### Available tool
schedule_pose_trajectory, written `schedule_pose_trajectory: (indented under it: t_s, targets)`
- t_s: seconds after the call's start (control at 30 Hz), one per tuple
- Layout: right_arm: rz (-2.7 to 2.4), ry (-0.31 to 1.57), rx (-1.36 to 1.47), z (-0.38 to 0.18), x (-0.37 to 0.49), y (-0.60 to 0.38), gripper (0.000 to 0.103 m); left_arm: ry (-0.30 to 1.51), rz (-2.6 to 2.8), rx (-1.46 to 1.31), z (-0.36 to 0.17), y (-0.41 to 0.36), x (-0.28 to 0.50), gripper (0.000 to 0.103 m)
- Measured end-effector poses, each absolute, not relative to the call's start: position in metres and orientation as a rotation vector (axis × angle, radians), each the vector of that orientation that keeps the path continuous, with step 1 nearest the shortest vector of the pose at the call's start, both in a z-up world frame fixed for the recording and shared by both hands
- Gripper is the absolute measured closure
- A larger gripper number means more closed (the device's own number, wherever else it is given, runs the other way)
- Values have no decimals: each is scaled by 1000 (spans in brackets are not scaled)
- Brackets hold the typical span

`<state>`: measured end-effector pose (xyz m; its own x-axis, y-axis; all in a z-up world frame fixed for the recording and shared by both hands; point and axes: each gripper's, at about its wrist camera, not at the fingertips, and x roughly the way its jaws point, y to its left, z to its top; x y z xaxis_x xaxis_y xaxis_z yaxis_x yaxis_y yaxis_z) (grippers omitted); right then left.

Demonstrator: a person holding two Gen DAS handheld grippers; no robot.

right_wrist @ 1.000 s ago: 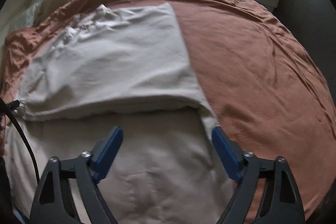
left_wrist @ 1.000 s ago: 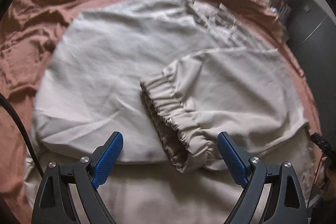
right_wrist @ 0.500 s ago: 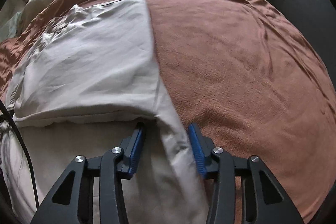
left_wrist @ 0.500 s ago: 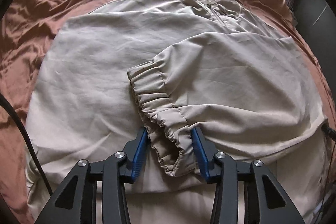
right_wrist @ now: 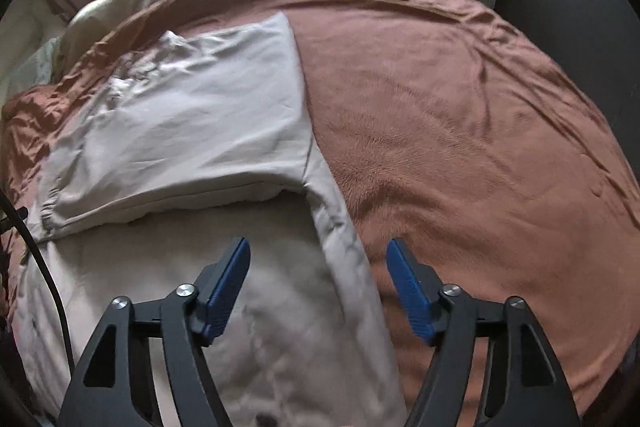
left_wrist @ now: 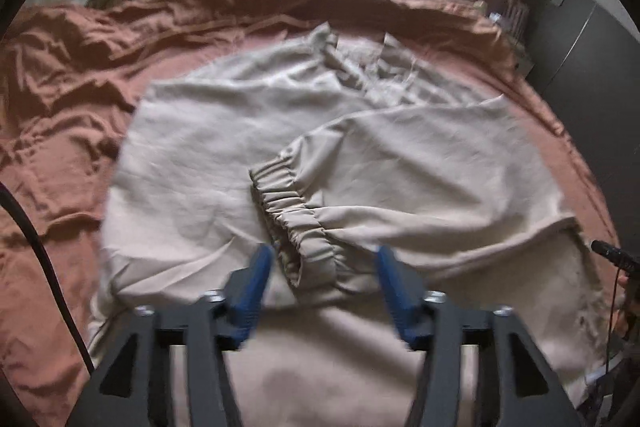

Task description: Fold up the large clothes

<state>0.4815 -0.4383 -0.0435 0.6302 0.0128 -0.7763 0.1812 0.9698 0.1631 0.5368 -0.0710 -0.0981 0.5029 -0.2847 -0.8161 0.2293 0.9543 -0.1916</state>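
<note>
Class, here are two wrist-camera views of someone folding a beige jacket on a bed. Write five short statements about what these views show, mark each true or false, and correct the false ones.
1. The left gripper is clamped shut on the elastic cuff. False: its jaws stand open, one on each side of the cuff.
2. The sleeve lies folded across the body of the beige jacket. True.
3. The jacket rests on a blue blanket. False: it lies on a rust-brown blanket.
4. The right gripper is open over the jacket's right edge. True.
5. The right gripper holds a fold of fabric lifted off the bed. False: the cloth lies flat between its open jaws.
</note>
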Motion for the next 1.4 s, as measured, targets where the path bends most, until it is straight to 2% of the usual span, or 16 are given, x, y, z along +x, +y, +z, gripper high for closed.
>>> schedule_pose_trajectory:
  t_s: [0.03, 0.17, 0.27, 0.37, 0.4, 0.43, 0.9, 1.07, 1.13, 1.4]
  targets:
    - [-93, 878, 233, -40, 474, -437, 18, 965, -311, -63, -89, -67, 524, 31]
    - [-75, 829, 205, -21, 436, -428, 17, 898, -349, -77, -64, -58, 480, 27]
    - [-53, 784, 202, -11, 408, -423, 15, 846, -366, -100, -47, -50, 444, 15]
    - [-40, 749, 208, -4, 376, -422, 11, 780, -343, -115, -31, -38, 413, 13]
    - [-37, 735, 212, -2, 366, -423, 9, 758, -334, -132, -25, -31, 399, 13]
    - [-37, 716, 218, 0, 355, -424, 0, 740, -328, -146, -20, -26, 389, 12]
    - [27, 472, 176, 19, 223, -416, 0, 435, -269, -35, 29, -3, 254, 12]
    - [77, 470, 164, 14, 191, -417, 0, 440, -255, -64, 37, 8, 227, 11]
    - [94, 492, 171, 11, 182, -419, 0, 445, -230, -61, 38, 13, 218, 0]
    - [59, 472, 213, 12, 155, -436, 0, 480, -209, -107, 31, 39, 190, 0]
